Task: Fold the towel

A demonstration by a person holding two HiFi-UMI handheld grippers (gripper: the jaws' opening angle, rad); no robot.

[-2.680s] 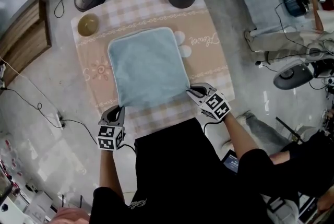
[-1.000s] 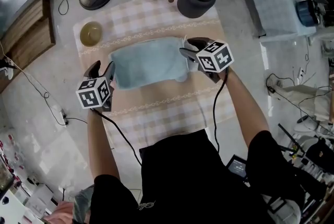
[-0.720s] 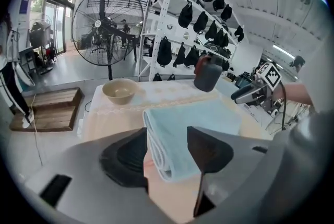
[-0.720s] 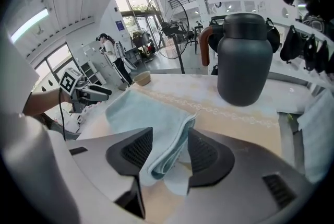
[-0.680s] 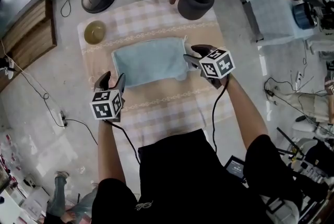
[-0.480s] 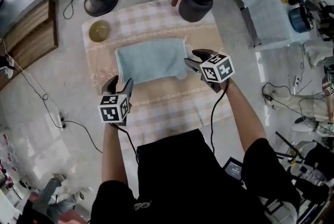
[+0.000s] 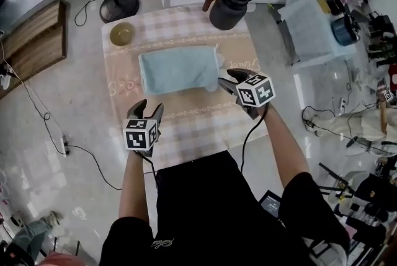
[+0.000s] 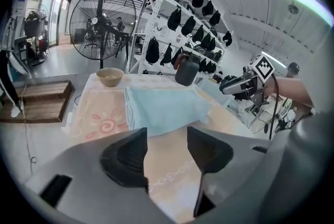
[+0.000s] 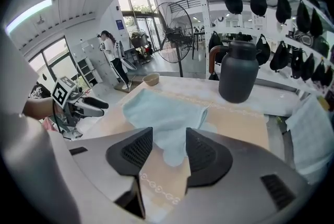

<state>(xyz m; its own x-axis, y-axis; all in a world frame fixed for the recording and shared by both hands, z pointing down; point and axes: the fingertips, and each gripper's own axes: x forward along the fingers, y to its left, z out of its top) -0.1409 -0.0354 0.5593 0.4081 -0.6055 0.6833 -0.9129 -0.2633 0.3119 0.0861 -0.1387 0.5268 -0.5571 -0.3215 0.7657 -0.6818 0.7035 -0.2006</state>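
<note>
The light blue towel (image 7: pixel 177 69) lies folded in half across the far middle of the pink checked tablecloth (image 7: pixel 198 128). My left gripper (image 7: pixel 149 110) hovers open and empty over the cloth, a short way in front of the towel's near left corner. My right gripper (image 7: pixel 226 82) is open too, just off the towel's near right corner, holding nothing. In the left gripper view, the towel (image 8: pixel 162 105) lies beyond the spread jaws (image 8: pixel 167 150). The right gripper view shows the towel's (image 9: pixel 164 113) hanging corner between and beyond its parted jaws (image 9: pixel 168 152).
A black kettle (image 7: pixel 226 7) stands at the table's far edge and a small bowl (image 7: pixel 122 33) at the far left corner. Beside the table are a fan base (image 7: pixel 119 5), a wooden board (image 7: pixel 31 41), a plastic box (image 7: pixel 310 23) and floor cables.
The towel, flat with both grippers at its near corners, is now folded in half. Both grippers have let go and drawn back toward me, the left one furthest.
</note>
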